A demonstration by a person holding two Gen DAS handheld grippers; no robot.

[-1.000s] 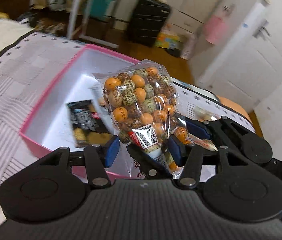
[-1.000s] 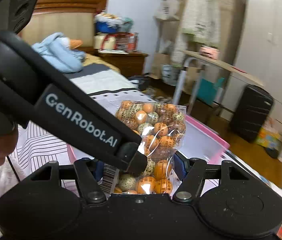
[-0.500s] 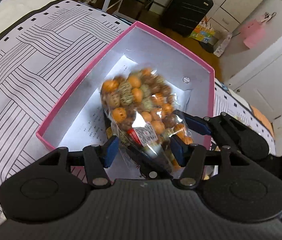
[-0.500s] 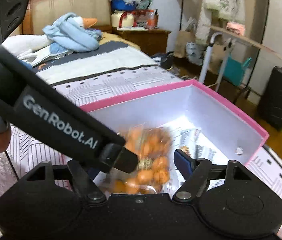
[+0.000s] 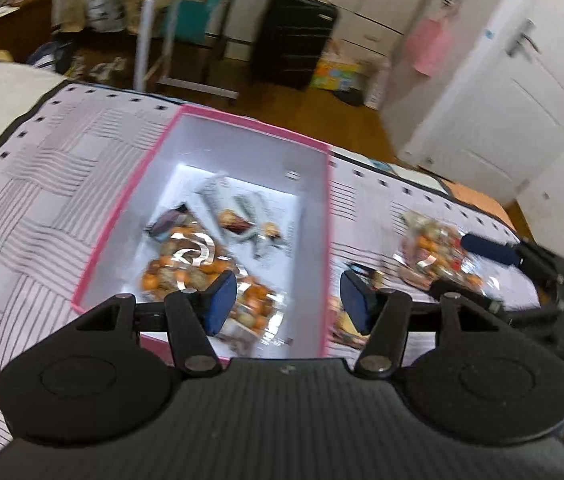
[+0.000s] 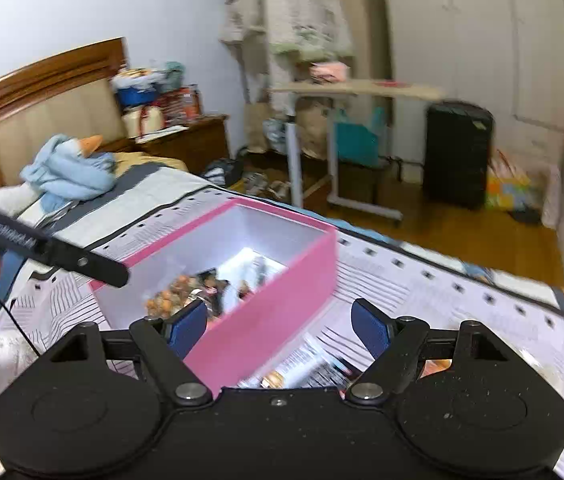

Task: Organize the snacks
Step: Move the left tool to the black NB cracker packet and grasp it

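Both grippers spread wide and empty over the pink box.

Left gripper (image 5: 288, 300) hangs above the pink box (image 5: 328, 240), whose white inside holds a clear bag of orange snacks (image 5: 198, 268) just ahead of the fingers, with smaller wrapped packets (image 5: 242, 220) beyond, blurred. Right gripper (image 6: 280, 322) straddles the box's near corner; a second snack bag (image 5: 434, 252) lies on the striped cover (image 5: 42, 184) beside the box.
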